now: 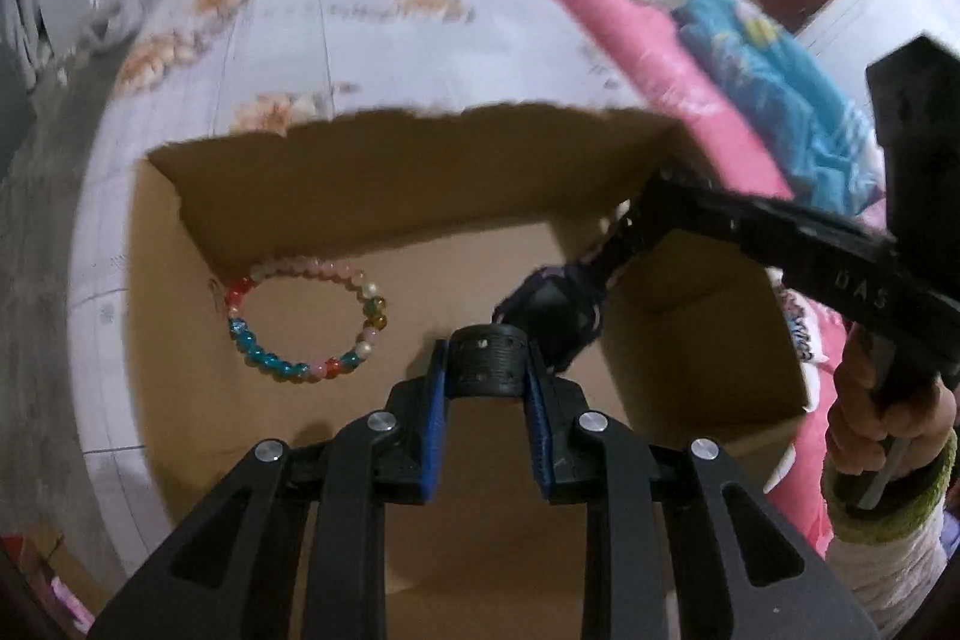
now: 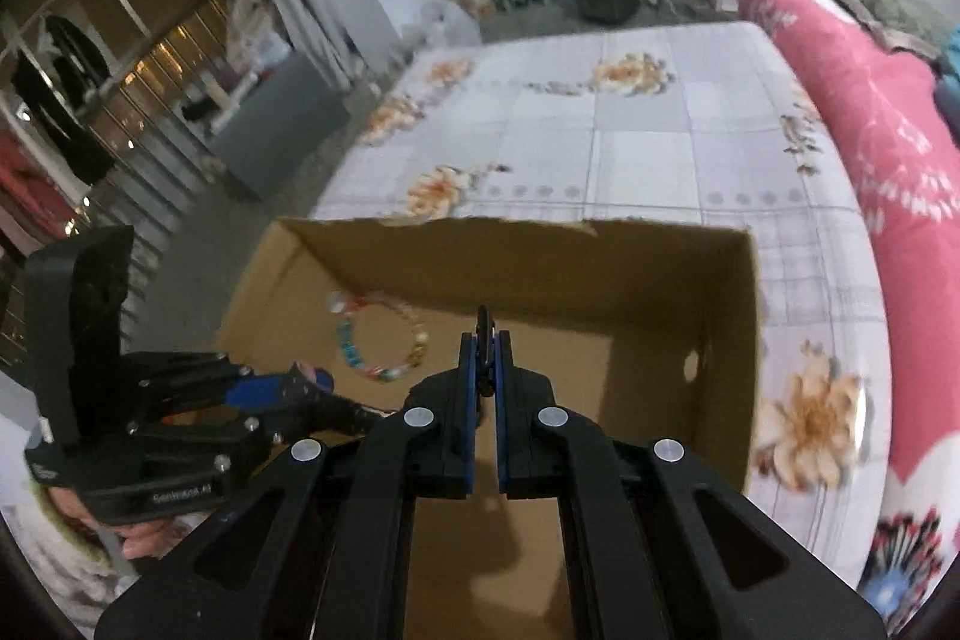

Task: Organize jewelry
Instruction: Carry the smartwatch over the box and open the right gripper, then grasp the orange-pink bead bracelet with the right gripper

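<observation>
A beaded bracelet (image 1: pixel 306 322) in pink, blue and amber lies flat inside an open cardboard box (image 1: pixel 420 124), near its far left corner. My left gripper (image 1: pixel 486 364) is shut on a black perforated band (image 1: pixel 487 358) curled between its blue pads. From the right, my right gripper (image 1: pixel 603 268) reaches into the box, and a dark strap-like piece (image 1: pixel 555 307) hangs at its tips just behind the band. In the right wrist view my right gripper (image 2: pixel 485 346) is shut on a thin dark piece (image 2: pixel 483 325) over the box (image 2: pixel 480 226). The left gripper (image 2: pixel 312 381) sits at the left, the bracelet (image 2: pixel 378 340) beyond.
The box rests on a bed with a white floral sheet (image 2: pixel 648 130). A rolled pink quilt (image 2: pixel 852 100) runs along the right side, with blue bedding (image 1: pixel 774 76) beside it. A person's hand (image 1: pixel 888 424) in a green-cuffed sleeve grips the right tool.
</observation>
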Demonstrator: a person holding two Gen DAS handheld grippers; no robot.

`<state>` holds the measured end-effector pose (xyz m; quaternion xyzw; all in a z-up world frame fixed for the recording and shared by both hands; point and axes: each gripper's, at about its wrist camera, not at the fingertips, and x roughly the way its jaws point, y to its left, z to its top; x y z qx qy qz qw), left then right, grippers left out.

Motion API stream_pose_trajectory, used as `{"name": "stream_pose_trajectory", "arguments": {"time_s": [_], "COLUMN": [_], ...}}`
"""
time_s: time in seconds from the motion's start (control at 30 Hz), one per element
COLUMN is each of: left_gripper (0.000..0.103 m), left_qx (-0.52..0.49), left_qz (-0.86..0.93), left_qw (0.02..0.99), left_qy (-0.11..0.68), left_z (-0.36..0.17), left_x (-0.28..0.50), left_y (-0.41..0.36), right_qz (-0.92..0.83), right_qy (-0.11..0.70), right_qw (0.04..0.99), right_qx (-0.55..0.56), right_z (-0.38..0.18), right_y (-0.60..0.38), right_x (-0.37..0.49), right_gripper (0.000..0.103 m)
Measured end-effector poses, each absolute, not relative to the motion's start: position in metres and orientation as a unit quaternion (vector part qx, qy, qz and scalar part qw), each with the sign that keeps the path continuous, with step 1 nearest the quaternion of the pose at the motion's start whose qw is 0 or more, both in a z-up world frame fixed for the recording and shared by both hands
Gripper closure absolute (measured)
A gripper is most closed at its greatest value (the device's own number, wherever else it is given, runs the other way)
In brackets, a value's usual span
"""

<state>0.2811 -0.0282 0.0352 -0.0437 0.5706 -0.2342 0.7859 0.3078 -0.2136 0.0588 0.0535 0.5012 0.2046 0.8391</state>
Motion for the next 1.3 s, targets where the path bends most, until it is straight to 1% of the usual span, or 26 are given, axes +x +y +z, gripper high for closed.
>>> {"name": "stream_pose_trajectory", "arguments": {"time_s": [0.07,0.1,0.13,0.17,0.23,0.3,0.47,0.63,0.73,0.77,0.8,0.83,0.9,0.93,1.0,1.07,1.17,1.3], "left_gripper": [0.08,0.075,0.073,0.067,0.067,0.061,0.056,0.051,0.042,0.037,0.031,0.029,0.022,0.02,0.015,0.011,0.01,0.01], "left_qx": [-0.035,-0.03,-0.024,-0.025,-0.035,-0.035,-0.021,-0.022,-0.022,-0.02,-0.018,-0.018,-0.022,-0.025,-0.023,-0.023,-0.025,-0.037], "left_qz": [-0.222,-0.215,-0.205,-0.201,-0.205,-0.203,-0.201,-0.21,-0.217,-0.223,-0.226,-0.228,-0.24,-0.25,-0.258,-0.265,-0.259,-0.231], "left_qw": [0.776,0.773,0.767,0.765,0.76,0.764,0.783,0.816,0.843,0.854,0.863,0.869,0.878,0.88,0.88,0.877,0.868,0.849], "left_qy": [0.59,0.596,0.607,0.612,0.615,0.612,0.589,0.538,0.492,0.471,0.451,0.438,0.413,0.403,0.397,0.399,0.422,0.474], "left_z": [0.027,0.024,0.02,0.018,0.018,0.022,0.037,0.068,0.095,0.107,0.117,0.123,0.134,0.136,0.134,0.125,0.095,0.031], "left_x": [0.29,0.292,0.296,0.299,0.299,0.296,0.286,0.264,0.237,0.223,0.208,0.197,0.169,0.15,0.123,0.102,0.077,0.069], "left_y": [-0.031,-0.032,-0.033,-0.034,-0.032,-0.032,-0.029,-0.019,-0.004,0.003,0.01,0.016,0.031,0.041,0.054,0.062,0.068,0.06], "right_qz": [0.202,0.199,0.2,0.196,0.187,0.182,0.185,0.186,0.181,0.179,0.175,0.171,0.155,0.146,0.124,0.117,0.088,0.027], "right_qy": [0.511,0.518,0.526,0.532,0.541,0.542,0.525,0.478,0.435,0.422,0.401,0.383,0.343,0.333,0.309,0.302,0.314,0.343], "right_qw": [0.834,0.831,0.826,0.823,0.819,0.819,0.829,0.856,0.88,0.887,0.897,0.907,0.926,0.931,0.943,0.946,0.945,0.939], "right_qx": [0.042,0.036,0.033,0.034,0.033,0.035,0.046,0.061,0.061,0.059,0.054,0.048,0.027,0.02,0.005,0.003,0.003,-0.004], "right_z": [0.052,0.046,0.041,0.036,0.029,0.028,0.036,0.071,0.105,0.115,0.129,0.14,0.161,0.167,0.175,0.173,0.155,0.119], "right_y": [-0.21,-0.207,-0.206,-0.207,-0.209,-0.212,-0.221,-0.239,-0.252,-0.256,-0.261,-0.264,-0.27,-0.272,-0.275,-0.276,-0.271,-0.259], "right_x": [0.316,0.322,0.327,0.333,0.339,0.342,0.339,0.316,0.283,0.271,0.253,0.235,0.192,0.178,0.136,0.109,0.073,0.05], "right_gripper": [0.099,0.095,0.093,0.091,0.086,0.08,0.078,0.077,0.069,0.063,0.053,0.048,0.035,0.031,0.016,0.009,0.008,0.008]}}
